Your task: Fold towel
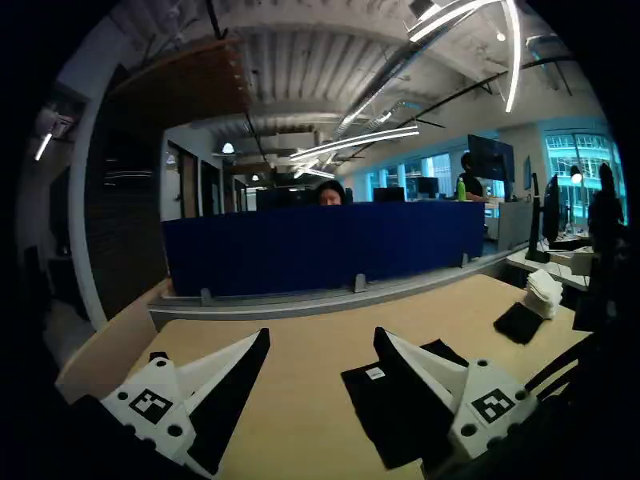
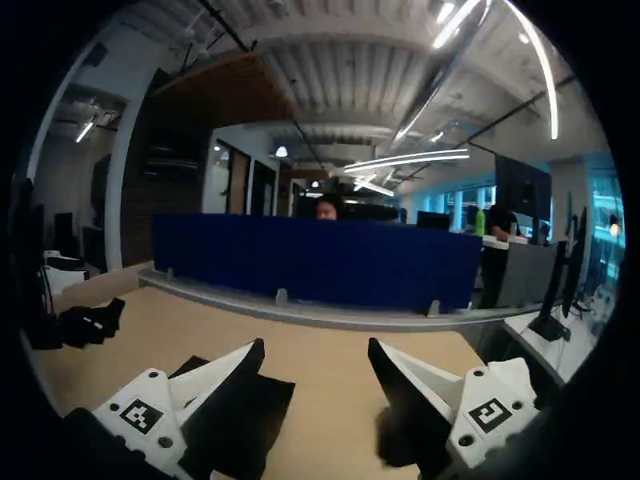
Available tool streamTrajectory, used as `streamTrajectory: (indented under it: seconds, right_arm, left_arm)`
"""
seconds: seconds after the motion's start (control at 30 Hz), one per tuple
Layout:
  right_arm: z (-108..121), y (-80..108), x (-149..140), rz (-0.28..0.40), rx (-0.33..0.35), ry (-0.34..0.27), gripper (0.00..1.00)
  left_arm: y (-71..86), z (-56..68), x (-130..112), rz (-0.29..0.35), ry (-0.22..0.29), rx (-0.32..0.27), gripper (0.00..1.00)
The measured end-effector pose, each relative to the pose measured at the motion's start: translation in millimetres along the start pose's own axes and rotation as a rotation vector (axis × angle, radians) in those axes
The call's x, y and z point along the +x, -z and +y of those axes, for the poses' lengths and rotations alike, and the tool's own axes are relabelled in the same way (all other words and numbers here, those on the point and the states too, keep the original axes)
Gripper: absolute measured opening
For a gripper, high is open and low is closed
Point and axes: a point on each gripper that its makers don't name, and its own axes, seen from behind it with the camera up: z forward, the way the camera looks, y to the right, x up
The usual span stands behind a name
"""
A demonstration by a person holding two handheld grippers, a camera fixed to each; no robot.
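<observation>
Towel: one, black, flat at lower right of the left gripper view. My left hand-held gripper and right hand-held gripper both gape wide, empty. Bare worktop runs to one blue divider; one white stack far right.

The desk lies bare through its middle, open from the near edge up to the blue partition, which walls off the whole far edge. A black towel lies flat by the near edge. In the left gripper view, a white cloth stack and a black cloth occupy the far right corner. In the right gripper view, a dark bundle, perhaps more cloth, crowds the left edge.
</observation>
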Motion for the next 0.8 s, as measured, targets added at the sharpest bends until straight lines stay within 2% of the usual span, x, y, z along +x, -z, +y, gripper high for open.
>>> streamTrajectory:
  seconds: [0.27,0.47,0.6,0.8]
  right_arm:
    - [-37,7.7,-15,-0.153,0.192,0.065,1.0]
    - [-63,14.8,-27,-0.242,0.311,0.121,1.0]
    - [-70,16.3,-34,-0.273,0.342,0.149,1.0]
    - [-76,19.3,-43,-0.305,0.362,0.164,1.0]
  left_arm:
    - [2.3,42.6,-10,-0.091,-0.086,-0.175,0.97]
    - [8.8,75.4,-21,-0.156,-0.102,-0.319,0.97]
    - [11.4,83.7,-26,-0.183,-0.116,-0.366,0.97]
    - [13.4,88.5,-35,-0.211,-0.139,-0.392,0.97]
